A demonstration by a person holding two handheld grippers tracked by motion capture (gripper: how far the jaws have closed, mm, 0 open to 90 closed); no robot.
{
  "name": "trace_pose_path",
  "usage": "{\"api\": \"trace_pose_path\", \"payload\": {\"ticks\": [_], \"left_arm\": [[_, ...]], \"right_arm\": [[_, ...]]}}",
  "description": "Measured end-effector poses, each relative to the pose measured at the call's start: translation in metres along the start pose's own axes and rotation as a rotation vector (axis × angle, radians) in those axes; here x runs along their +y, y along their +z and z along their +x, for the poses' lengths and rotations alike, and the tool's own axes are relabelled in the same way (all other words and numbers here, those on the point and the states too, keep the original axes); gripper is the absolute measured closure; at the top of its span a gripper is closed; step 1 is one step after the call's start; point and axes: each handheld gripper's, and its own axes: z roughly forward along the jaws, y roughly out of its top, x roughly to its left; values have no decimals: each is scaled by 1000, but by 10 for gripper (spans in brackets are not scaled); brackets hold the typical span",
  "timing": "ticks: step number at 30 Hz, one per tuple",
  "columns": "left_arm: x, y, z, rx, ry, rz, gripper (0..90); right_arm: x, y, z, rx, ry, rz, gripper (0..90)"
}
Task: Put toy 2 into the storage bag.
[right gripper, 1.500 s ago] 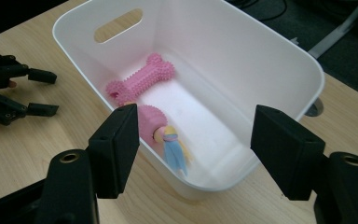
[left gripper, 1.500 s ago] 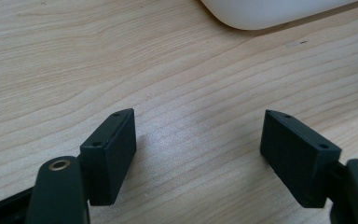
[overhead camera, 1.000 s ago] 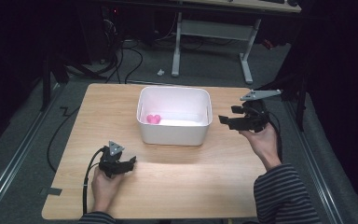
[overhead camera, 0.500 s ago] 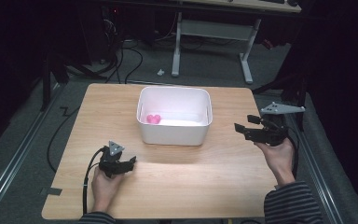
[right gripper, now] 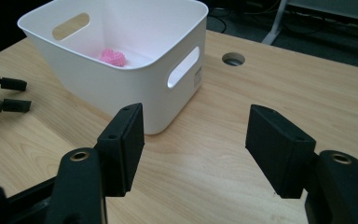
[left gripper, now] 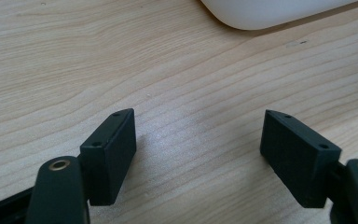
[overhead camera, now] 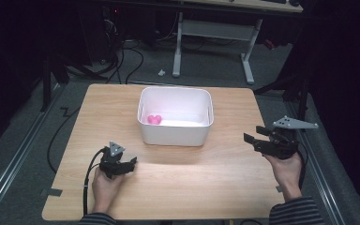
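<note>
Broadly, the wooden table (overhead camera: 192, 187) takes up the middle of the scene, with dark floor around it. On its far half, about midway between left and right, stands a white bin (overhead camera: 173, 136) with cut-out handles in its end walls.

The left gripper (overhead camera: 132, 163) rests low over the near left part of the table, well apart from the bin's near left corner. Its fingers (left gripper: 112, 154) stand wide apart with only bare wood between them. The right gripper (overhead camera: 252, 133) is held at the right edge of the table, pointing left toward the bin. Its jaws have just been closing a little, yet its fingers (right gripper: 123, 144) are plainly apart and hold nothing.

A small pink ball (overhead camera: 155, 119) lies inside the bin, on its floor at the left end.
</note>
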Motion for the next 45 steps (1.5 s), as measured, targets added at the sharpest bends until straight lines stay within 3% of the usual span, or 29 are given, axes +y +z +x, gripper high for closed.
{"api": "trace_pose_path", "payload": {"ticks": [12,19,38,45], "left_arm": [[0,0,0,0,0,0,272],[0,0,0,0,0,0,272],[0,0,0,0,0,0,272],[0,0,0,0,1,0,272]], "right_arm": [[-36,3,-7,1,71,-23,378],[-54,14,-8,5,105,-16,379],[-94,71,1,23,141,50,388],[-109,95,5,-8,135,96,385]]}}
